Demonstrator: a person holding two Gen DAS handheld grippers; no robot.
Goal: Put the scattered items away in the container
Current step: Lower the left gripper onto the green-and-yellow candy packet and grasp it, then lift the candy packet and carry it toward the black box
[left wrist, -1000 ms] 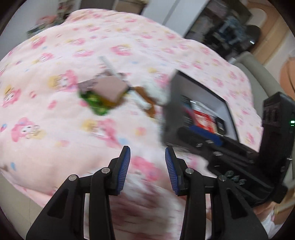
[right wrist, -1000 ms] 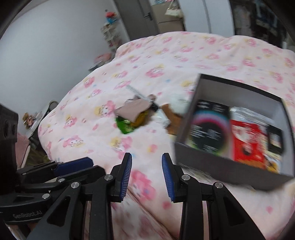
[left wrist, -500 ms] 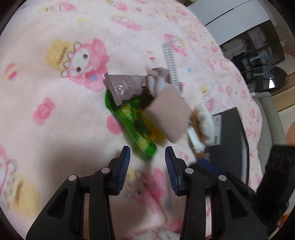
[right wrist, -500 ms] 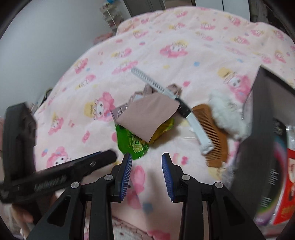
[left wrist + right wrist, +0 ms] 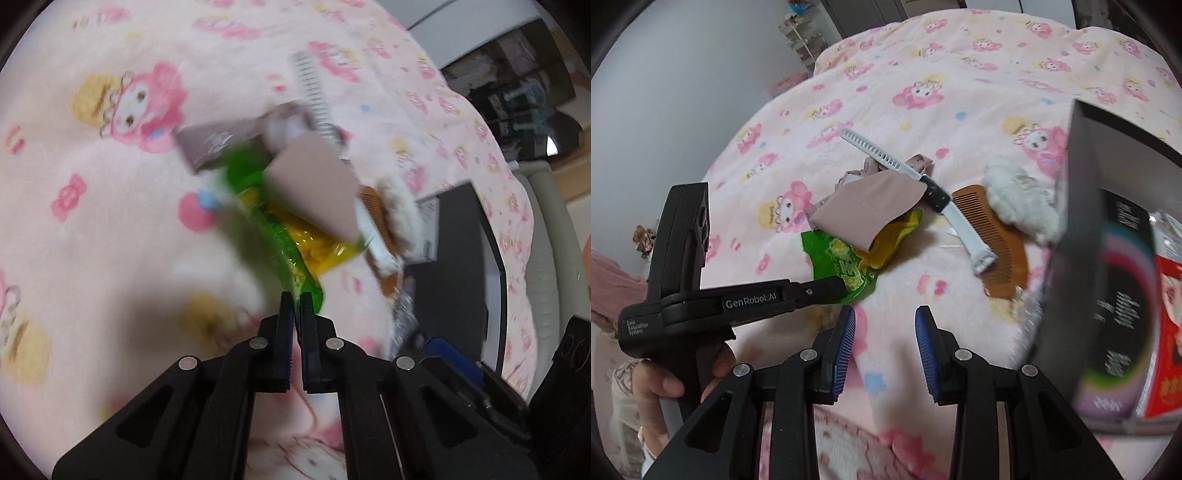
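Now your left gripper (image 5: 296, 301) has just closed, pinching the crinkly green plastic snack packet (image 5: 834, 260) by its near corner.
Your right gripper (image 5: 885, 325) hangs part-open and empty; the dark grey box (image 5: 1082, 177) waits at right. "GenRobot.AI" reads along the left tool.

Your left wrist view is smeared by motion: the green packet (image 5: 273, 236) and bedspread (image 5: 110, 229) print blur, a soft shadow falls beside the packet. Your right wrist view is sharper mid-frame; the box (image 5: 1082, 206) blurs at right. Even indoor light, no glare, fisheye bending and dark corners in both
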